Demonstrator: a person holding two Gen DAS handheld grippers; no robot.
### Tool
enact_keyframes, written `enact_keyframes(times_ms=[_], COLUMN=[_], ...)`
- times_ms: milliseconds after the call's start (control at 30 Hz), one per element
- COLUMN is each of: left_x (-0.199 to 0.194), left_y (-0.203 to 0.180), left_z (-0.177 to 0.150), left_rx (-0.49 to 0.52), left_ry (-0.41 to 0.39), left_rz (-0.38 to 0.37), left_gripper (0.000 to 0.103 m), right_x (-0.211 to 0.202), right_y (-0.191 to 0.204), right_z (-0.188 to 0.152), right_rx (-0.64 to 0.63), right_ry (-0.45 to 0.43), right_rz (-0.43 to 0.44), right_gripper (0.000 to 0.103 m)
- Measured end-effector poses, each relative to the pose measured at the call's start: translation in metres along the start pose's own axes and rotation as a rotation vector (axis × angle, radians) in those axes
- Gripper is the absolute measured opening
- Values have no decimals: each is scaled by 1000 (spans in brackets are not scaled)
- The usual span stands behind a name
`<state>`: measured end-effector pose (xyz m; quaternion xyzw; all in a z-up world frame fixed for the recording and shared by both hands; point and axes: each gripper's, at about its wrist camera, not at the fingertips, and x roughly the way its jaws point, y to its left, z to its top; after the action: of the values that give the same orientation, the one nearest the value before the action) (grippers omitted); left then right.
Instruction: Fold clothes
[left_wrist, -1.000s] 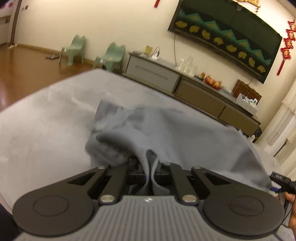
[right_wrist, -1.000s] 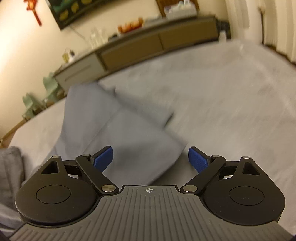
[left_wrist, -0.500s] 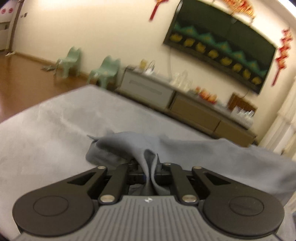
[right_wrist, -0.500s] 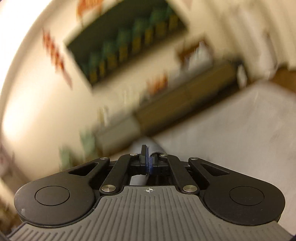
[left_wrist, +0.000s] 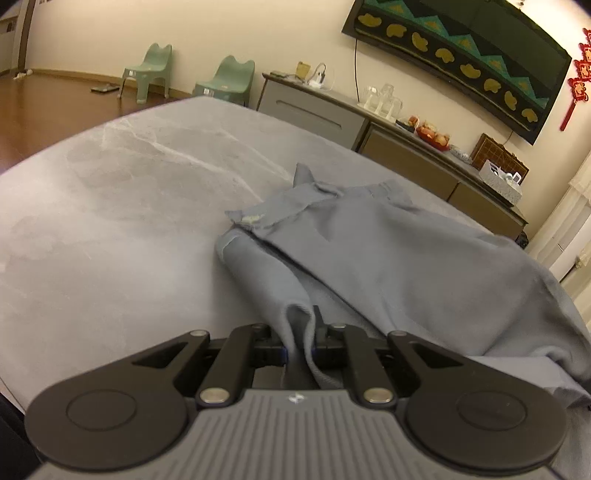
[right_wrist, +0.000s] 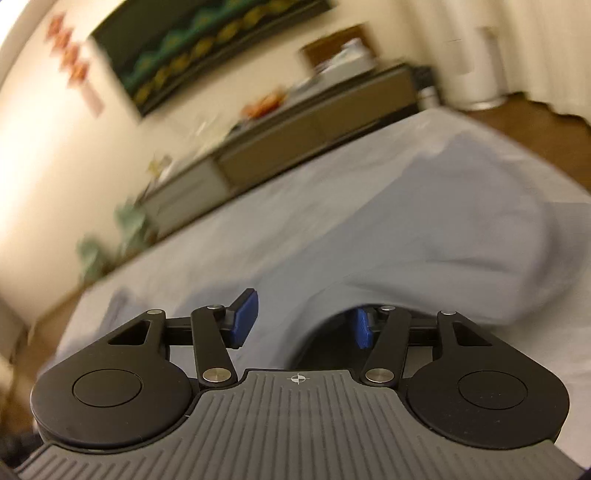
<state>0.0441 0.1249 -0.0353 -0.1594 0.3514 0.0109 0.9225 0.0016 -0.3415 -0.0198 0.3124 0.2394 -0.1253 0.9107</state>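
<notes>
A grey-blue garment lies spread on the pale grey bed cover, its waistband or collar end toward the far side. My left gripper is shut on a pinched fold of this garment at its near edge. The right wrist view is blurred by motion. There my right gripper stands open, blue pads apart, with the garment bulging just beyond and to the right. A fold of cloth drapes in front of its right pad; nothing is clamped.
A long low cabinet with cups, fruit and boxes runs along the far wall under a dark wall hanging. Two green child chairs stand at the back left on brown wood floor. The bed edge curves off to the left.
My left gripper has pulled the garment flatter across the bed, its far end now showing. My right gripper went from open to shut half a second ago and is open again.
</notes>
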Motion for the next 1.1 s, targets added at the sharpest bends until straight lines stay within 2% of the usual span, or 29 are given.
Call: enact_keyframes(times_ms=[100, 167, 233, 300, 367, 400, 433, 467, 567, 633, 700, 733, 767, 833, 867, 900, 933, 1000, 1067, 1100], left_x=[-12, -25, -41, -55, -59, -56, -44, -26, 36, 84, 128, 148, 164, 180, 181, 181, 174, 160, 128, 119], left_y=[-4, -7, -7, -5, -4, -4, -7, -12, -29, -52, -72, -80, -83, -82, -84, -85, -87, -92, -91, -79], left_z=[7, 14, 20, 30, 49, 60, 74, 88, 120, 131, 131, 129, 127, 121, 118, 116, 117, 121, 138, 139], left_rx=[36, 57, 59, 43, 24, 16, 19, 37, 49, 162, 279, 324, 331, 313, 322, 330, 330, 326, 278, 261], left_ry=[-23, -47, -104, -163, -186, -182, -153, -111, -2, 81, 157, 193, 238, 312, 319, 323, 313, 287, 200, 186], left_rz=[-1, -15, 2, 8, -21, -44, -73, -102, -99, -82, -16, 16, 13, -52, -77, -103, -133, -198, -304, -289], left_gripper=[22, 32, 64, 70, 83, 98, 103, 103, 103, 103, 103, 96, 92, 73, 62, 35, 23, 12, 11, 11], right_x=[-19, -17, -8, -2, 7, 11, 13, 12, 22, 28, 32, 34, 36, 40, 42, 43, 44, 44, 41, 37], right_y=[-32, -51, -58, -56, -43, -35, -29, -23, -15, -12, -17, -19, -21, -25, -27, -30, -33, -40, -45, -47], right_z=[14, 20, 20, 18, 19, 20, 20, 18, 19, 21, 23, 24, 25, 28, 29, 30, 32, 37, 43, 46], right_rx=[150, 204, 225, 223, 185, 162, 142, 126, 78, 51, 49, 48, 46, 44, 43, 48, 55, 67, 80, 93], right_ry=[-111, -121, -91, -75, -81, -86, -90, -93, -85, -75, -66, -62, -58, -50, -45, -44, -47, -56, -80, -100], right_rz=[-91, -175, -217, -232, -252, -264, -275, -285, -310, -325, -325, -325, -325, -325, -325, -324, -321, -314, -320, -325], right_gripper=[67, 69, 71, 78, 84, 88, 90, 91, 94, 95, 95, 95, 95, 95, 95, 95, 95, 92, 83, 78])
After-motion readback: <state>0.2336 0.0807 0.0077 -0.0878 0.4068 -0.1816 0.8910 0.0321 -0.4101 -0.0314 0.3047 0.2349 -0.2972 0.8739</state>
